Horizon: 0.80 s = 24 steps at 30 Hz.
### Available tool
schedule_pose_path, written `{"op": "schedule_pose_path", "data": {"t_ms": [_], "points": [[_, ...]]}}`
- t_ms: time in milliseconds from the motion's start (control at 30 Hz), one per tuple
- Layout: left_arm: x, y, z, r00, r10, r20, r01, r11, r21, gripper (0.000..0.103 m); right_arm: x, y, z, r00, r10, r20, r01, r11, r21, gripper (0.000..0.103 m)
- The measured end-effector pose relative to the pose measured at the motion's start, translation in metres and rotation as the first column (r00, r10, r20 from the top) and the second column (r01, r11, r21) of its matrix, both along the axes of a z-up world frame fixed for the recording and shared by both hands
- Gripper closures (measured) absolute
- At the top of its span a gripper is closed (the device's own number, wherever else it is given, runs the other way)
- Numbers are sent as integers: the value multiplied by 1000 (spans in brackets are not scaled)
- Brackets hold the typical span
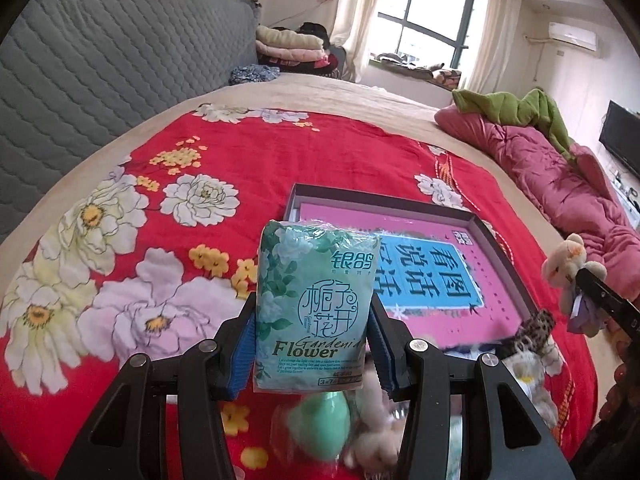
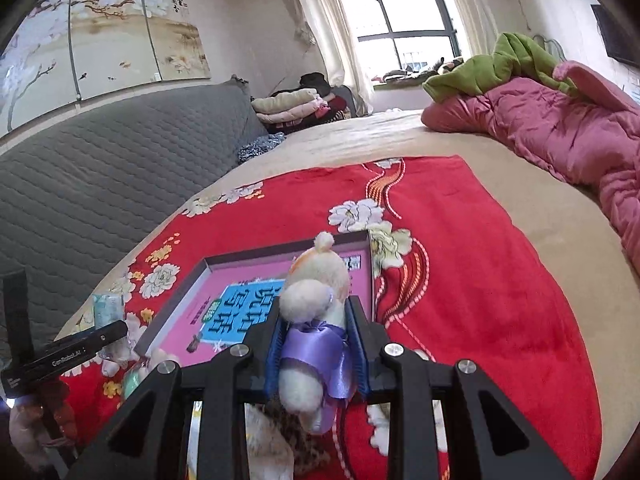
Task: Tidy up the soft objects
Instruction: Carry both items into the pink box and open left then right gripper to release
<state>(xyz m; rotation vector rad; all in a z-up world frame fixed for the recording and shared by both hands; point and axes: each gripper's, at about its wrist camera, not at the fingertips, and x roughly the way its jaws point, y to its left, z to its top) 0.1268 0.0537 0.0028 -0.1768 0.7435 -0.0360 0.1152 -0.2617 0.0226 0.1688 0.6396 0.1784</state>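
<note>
Both grippers were loaded, held above the red blanket (image 1: 120,208) on the bed.

Left gripper (image 1: 312,344): jaws narrowed onto a tissue pack (image 1: 316,304), pinched across its lower half, pack upright, just on the near side of the box (image 1: 504,248). Right gripper (image 2: 316,354): jaws clamped on a plush toy (image 2: 316,304) at its purple-ribboned middle, head up, over the box's near edge.

The box lay open on the blanket, a pink printed sheet on its floor, nothing soft visible inside it. Near the box's front corner lay a heap of other soft items: a green egg-shaped thing (image 1: 320,428), blurred, a second pale plush (image 1: 376,440), a leopard-print piece (image 1: 536,326).

Handling, judged: the pack looked light and squashy, with a slick film wrap; a grip across the middle of its flat faces should hold, though the film may slide if squeezed lightly. The toy looked very light and compressible; the torso is the firmest hold, since limbs or ribbon would let it dangle and swing.

Likely step: carrying both items to the box.
</note>
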Motion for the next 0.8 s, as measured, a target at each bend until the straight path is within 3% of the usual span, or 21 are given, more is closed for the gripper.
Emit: {"op": "schedule_pose_path", "data": {"t_ms": [533,800], "points": [[62,-5,-15,999,-23,-30,23,1000,-2,52,48,8,-15,1000,16,7,-16,998,-63,73],[78,-13,-23,996,-57,-63,57,998,1,52,60,13,-38,996,5,-92,-18,990,-140,73]]}}
